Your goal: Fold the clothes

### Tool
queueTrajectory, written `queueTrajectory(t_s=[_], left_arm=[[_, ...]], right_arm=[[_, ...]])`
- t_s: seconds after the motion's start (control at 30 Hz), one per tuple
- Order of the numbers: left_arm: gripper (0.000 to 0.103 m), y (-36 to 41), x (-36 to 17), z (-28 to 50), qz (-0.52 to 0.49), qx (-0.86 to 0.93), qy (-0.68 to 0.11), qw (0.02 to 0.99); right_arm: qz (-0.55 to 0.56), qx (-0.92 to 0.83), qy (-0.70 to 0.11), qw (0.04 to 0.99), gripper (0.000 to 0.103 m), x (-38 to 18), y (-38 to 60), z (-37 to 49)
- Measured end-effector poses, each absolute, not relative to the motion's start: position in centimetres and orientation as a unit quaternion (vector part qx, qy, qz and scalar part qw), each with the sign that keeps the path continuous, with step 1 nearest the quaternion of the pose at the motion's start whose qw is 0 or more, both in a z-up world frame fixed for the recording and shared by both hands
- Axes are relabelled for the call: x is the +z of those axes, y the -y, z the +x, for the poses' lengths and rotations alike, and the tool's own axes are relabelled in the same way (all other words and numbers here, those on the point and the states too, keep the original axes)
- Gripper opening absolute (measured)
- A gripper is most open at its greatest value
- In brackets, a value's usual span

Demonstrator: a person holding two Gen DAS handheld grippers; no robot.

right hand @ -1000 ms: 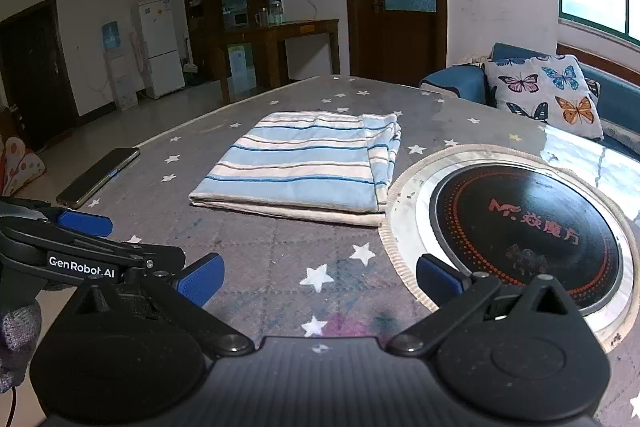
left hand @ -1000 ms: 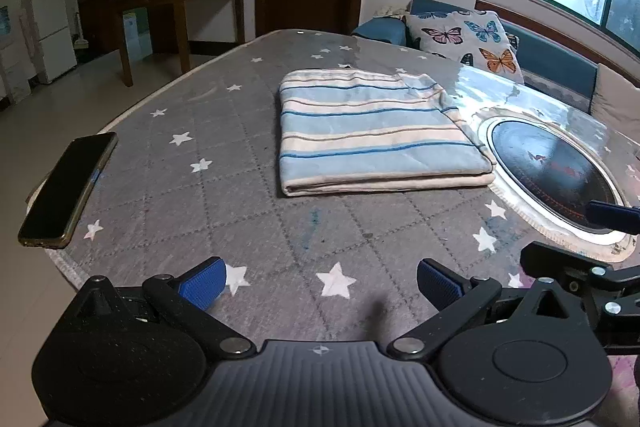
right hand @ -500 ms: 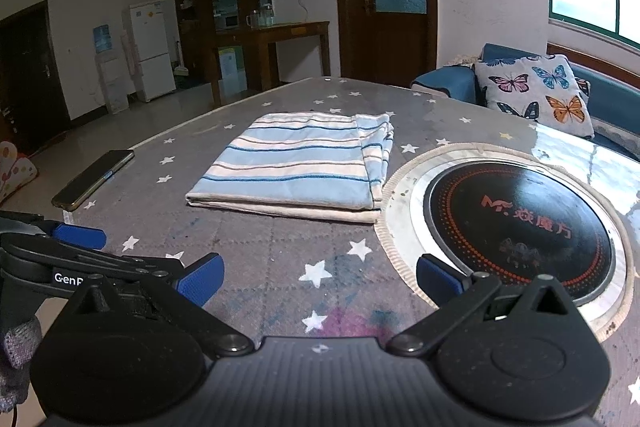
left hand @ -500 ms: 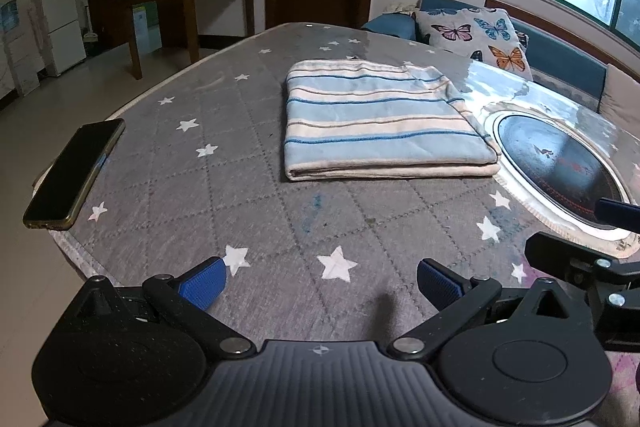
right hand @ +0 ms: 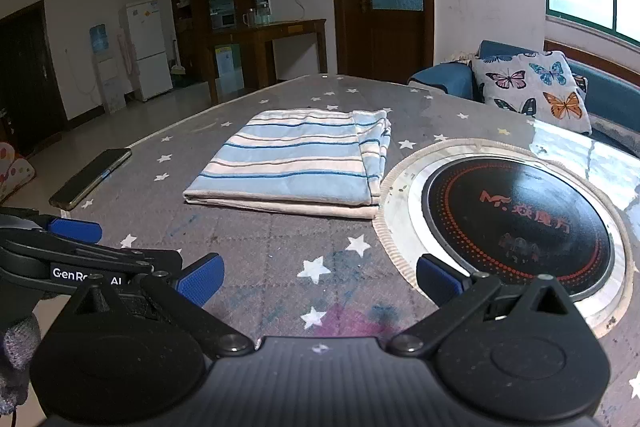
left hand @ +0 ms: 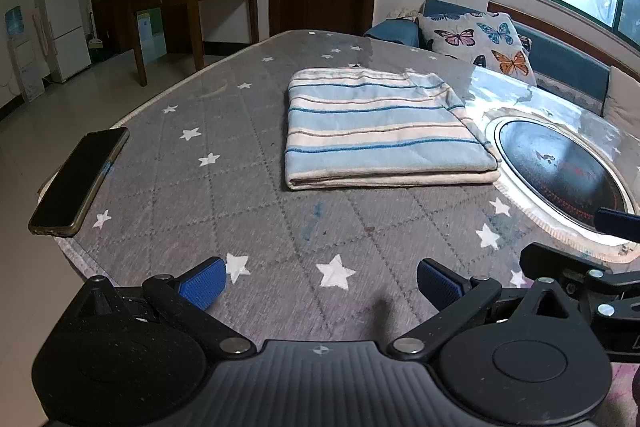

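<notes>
A blue-and-cream striped garment (left hand: 380, 131) (right hand: 296, 163) lies folded into a flat rectangle on the grey star-print table cover (left hand: 248, 187) (right hand: 280, 247). My left gripper (left hand: 320, 283) hovers open near the table's front edge, well short of the garment, with nothing between its blue pads. My right gripper (right hand: 318, 281) is also open and empty, beside the left one and back from the cloth. The right gripper's fingers show at the right edge of the left wrist view; the left gripper's fingers show at the left of the right wrist view.
A dark phone (left hand: 78, 181) (right hand: 90, 179) lies at the table's left edge. A round black induction cooktop (left hand: 560, 171) (right hand: 516, 219) is set into the table right of the garment. A sofa with a butterfly cushion (left hand: 476, 43) stands behind.
Both grippers have drawn back and risen slightly from the folded garment, staying open. The garment and phone have not moved.
</notes>
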State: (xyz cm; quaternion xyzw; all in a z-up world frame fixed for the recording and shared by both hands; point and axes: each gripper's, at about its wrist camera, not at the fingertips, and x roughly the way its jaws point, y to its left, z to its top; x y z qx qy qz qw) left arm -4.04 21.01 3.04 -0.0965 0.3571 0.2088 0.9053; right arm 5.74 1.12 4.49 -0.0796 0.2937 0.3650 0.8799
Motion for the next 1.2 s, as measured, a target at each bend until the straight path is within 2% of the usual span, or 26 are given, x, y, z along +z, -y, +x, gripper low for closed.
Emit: queueTrajectory(t_s=[1.2], left_arm=[[0.103,-21.6,1.8,-2.0,-0.091,0.212,-0.397,0.889]], right_arm=[[-0.081,0.37,-0.3,0.876,0.103,4.1,-2.5,6.6]])
